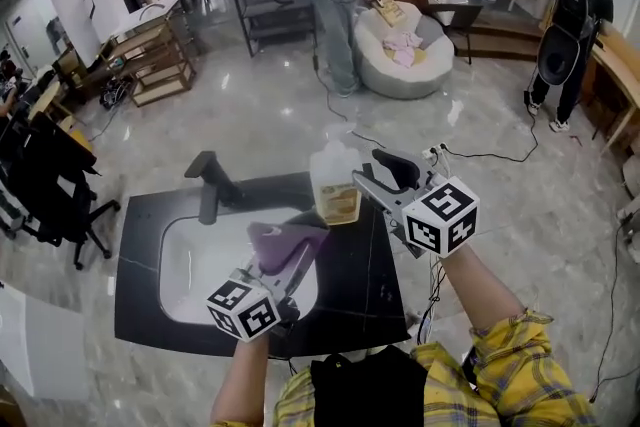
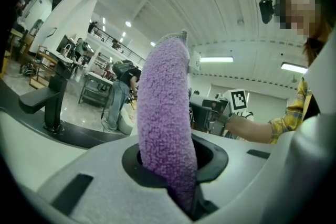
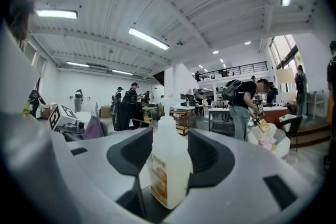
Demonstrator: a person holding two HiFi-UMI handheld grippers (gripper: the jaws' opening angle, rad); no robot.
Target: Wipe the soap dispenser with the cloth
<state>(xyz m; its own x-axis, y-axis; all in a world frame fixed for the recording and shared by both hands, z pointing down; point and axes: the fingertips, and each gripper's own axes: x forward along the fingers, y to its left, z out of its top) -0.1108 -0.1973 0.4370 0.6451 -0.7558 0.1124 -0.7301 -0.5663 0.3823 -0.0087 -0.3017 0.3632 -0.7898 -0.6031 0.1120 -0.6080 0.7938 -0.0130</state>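
The soap dispenser (image 1: 335, 187) is standing straight up, with its long side going up and down. It is sitting over the back of the black worktop (image 1: 370, 285), just beside the far right corner of the white sink (image 1: 200, 255). I cannot tell if its bottom is resting on the worktop or hanging a little above it. It is a pale, see-through plastic bottle with a narrow white neck. An orange and yellow label is showing on its front.

The right hand-held gripper (image 1: 366, 179) is reaching in from the right, almost level. The bottle is sitting deep between its two jaws. The jaws are standing very close on each side, but they look loosened and not squeezing it.

The purple cloth (image 1: 285, 243) is poking up from the left hand-held gripper (image 1: 290, 260), which is pinching it tight. The cloth is fluffy and is hanging over the sink. From the cloth, the bottle is lying ahead and to the right, near but not touching. So the left hand is the one that is going to have to do the wiping. I think it needs to slide the cloth forward and right until it is meeting the bottle's side, then rub up and down along it. With the jaws loose, a push from the cloth could be tipping the bottle over.

A black tap (image 1: 208, 185) is standing at the far left of the sink, well away from all this.
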